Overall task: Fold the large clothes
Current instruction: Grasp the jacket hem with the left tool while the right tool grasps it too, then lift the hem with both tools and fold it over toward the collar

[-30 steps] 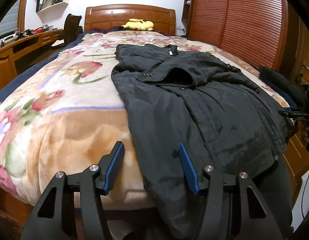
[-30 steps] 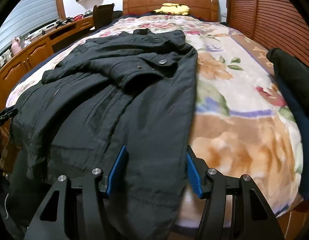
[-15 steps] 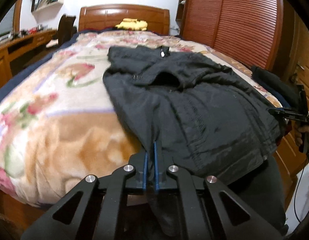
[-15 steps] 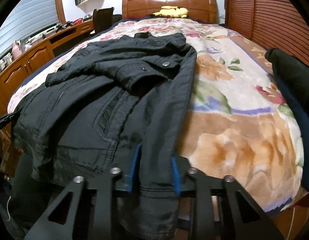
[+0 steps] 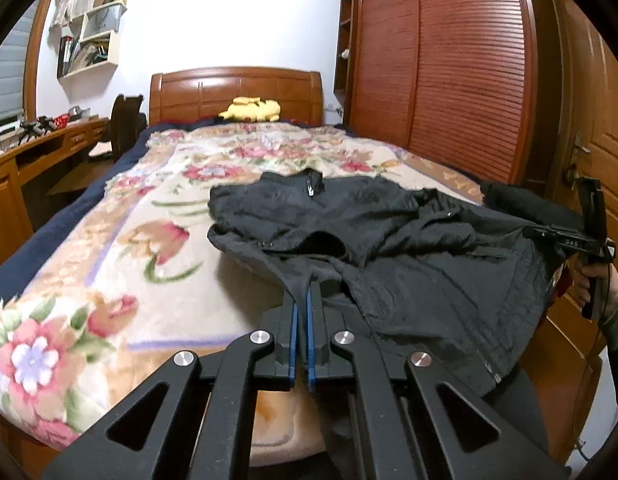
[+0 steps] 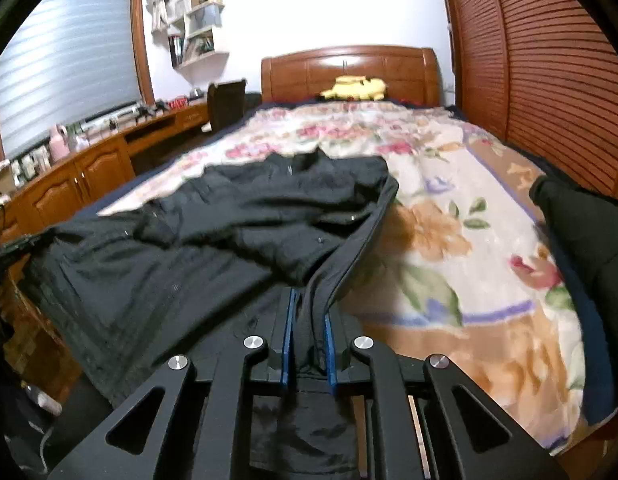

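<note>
A black jacket lies spread across the floral blanket on the bed, collar towards the headboard. My left gripper is shut on the jacket's near left edge, which rises taut to the pads. My right gripper is closing its jaws on the near right edge, with bunched fabric pressed between the blue pads. The near hem is held off the bed between both grippers and hangs below them. At the right of the left wrist view, the right gripper shows with a hand on it.
A yellow plush toy sits by the wooden headboard. Slatted wardrobe doors run along the right. A desk and a chair stand on the left. A dark bundle of clothing lies on the bed's right edge.
Both grippers went from open around the jacket's near edge to shut on it, then rose. The near hem has come up off the bed and the fabric is drawn taut.
</note>
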{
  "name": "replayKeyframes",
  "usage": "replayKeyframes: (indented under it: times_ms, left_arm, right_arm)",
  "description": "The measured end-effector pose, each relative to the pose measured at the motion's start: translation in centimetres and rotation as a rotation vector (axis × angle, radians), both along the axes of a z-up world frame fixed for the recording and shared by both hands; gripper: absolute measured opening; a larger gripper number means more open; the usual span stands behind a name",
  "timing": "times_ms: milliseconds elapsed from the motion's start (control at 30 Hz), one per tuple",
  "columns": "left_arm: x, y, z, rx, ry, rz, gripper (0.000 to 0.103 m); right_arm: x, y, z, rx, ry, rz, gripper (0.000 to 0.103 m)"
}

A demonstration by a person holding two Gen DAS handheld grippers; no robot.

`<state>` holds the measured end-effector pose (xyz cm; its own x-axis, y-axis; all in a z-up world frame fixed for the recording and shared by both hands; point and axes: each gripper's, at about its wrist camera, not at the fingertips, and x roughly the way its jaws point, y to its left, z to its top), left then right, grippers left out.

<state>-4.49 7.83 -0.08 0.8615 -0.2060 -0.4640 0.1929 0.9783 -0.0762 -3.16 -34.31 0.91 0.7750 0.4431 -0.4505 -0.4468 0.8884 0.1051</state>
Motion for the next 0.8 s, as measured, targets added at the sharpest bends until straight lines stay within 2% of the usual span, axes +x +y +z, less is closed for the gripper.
replayKeyframes:
  times_ms: [400, 800]
  left_arm:
    - [-1.7, 0.8, 6.9, 0.019, -0.138, 0.002, 0.004]
    - [-4.9, 1.9, 12.7, -0.012, -0.253, -0.016, 0.004]
  right_arm:
    - [-5.5, -1.3, 5.2, 0.053, -0.172, 0.027, 0.009]
    - [-12.8, -3.5, 10.1, 0.069, -0.344, 0.002, 0.008]
